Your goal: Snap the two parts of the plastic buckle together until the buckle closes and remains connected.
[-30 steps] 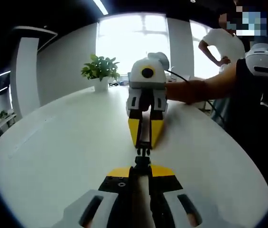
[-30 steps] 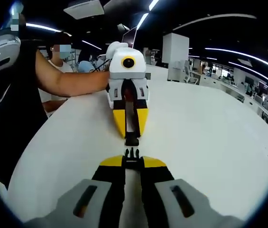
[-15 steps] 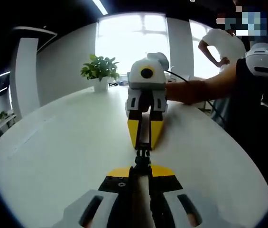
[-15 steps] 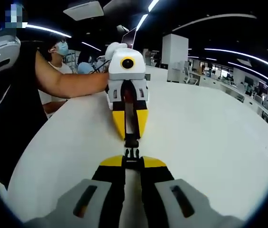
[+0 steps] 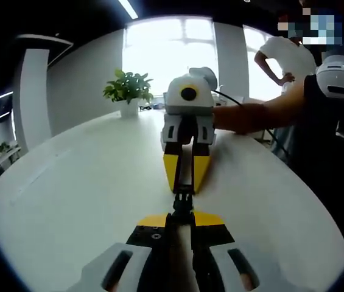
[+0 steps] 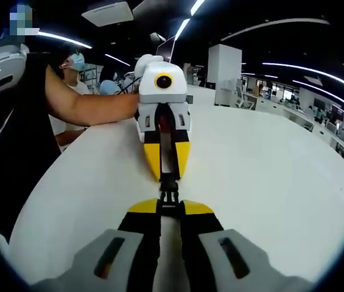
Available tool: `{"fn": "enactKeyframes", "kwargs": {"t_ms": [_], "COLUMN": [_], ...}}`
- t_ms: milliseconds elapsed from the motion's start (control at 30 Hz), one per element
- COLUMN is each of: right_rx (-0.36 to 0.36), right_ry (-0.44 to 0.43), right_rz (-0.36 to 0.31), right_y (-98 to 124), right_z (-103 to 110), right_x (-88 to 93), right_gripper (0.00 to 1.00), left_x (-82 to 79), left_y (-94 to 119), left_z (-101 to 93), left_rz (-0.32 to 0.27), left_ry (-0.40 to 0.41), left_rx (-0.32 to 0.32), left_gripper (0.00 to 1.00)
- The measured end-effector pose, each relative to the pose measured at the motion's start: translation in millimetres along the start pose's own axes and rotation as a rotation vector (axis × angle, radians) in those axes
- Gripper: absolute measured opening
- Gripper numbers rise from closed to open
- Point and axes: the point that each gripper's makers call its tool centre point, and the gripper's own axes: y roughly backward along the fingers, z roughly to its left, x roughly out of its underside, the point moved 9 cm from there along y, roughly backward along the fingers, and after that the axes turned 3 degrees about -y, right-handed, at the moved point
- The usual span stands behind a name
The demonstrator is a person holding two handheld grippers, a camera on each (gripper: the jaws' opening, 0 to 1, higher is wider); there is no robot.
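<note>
Two hand-held grippers are facing each other tip to tip, low over the white surface (image 5: pixel 68 201), each clamping one half of a black plastic buckle. In the left gripper view, the left hand-held gripper (image 5: pixel 182 218) is gripping the socket half (image 5: pixel 182 210) between its closed yellow-tipped jaws, and the right hand-held gripper (image 5: pixel 184 177) is approaching from opposite, held by a person's forearm (image 5: pixel 251 115). In the right gripper view, the right hand-held gripper (image 6: pixel 170 207) is closed on the pronged half (image 6: pixel 170 197), whose prongs are pointing at the opposing piece; the left hand-held gripper (image 6: pixel 167 164) is standing directly ahead.

The two halves are sitting between the jaw tips and appear to be touching or beginning to engage; whether the prongs are seated in the socket cannot be told from either view. Each half is being held by its rear end, presumably so the mating ends are projecting free of the jaws. The grippers are being kept on a common line, which is judged necessary for the prongs to enter squarely rather than jam against the socket rim.

A potted plant (image 5: pixel 128 91) is standing well apart at the far side of the surface, and other people are standing in the background.

Assessment: the closing push is judged under way but not confirmed latched.
</note>
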Motion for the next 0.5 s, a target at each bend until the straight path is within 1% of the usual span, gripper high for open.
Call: {"fn": "enactKeyframes", "kwargs": {"t_ms": [500], "right_rx": [0.000], "right_ry": [0.009], "right_rz": [-0.010], "right_y": [-3.3], "right_z": [3.5], "right_x": [-0.2], "right_gripper": [0.11], "left_x": [-0.9], "left_y": [-3.1], "left_z": [-1.5], "left_rz": [-0.001], "left_ry": [-0.007], "left_rx": [-0.006], "left_gripper": [0.10]}}
